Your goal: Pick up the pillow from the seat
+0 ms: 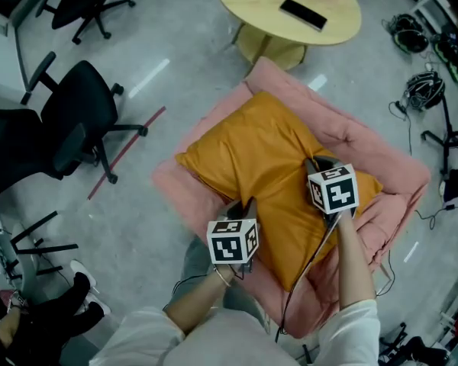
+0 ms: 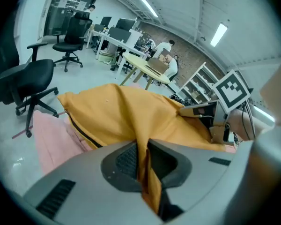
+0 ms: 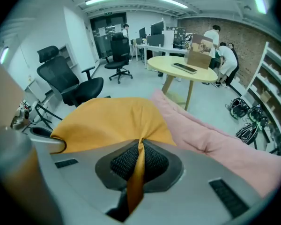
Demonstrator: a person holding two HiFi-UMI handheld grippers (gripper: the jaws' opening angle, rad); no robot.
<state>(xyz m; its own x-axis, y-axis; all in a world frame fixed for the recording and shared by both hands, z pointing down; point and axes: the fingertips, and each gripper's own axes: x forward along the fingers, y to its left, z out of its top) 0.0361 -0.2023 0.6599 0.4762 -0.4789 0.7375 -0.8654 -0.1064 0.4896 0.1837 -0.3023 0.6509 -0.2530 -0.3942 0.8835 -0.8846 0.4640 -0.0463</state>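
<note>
You are clamping the left tool and right tool on pillow folds, frame centre; it is likely handling soft, light, limp.

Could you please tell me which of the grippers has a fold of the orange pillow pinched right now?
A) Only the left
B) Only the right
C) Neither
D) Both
D: the left gripper and the right gripper each show, in their own view, a fold of the pillow clamped between shut jaws.
</note>
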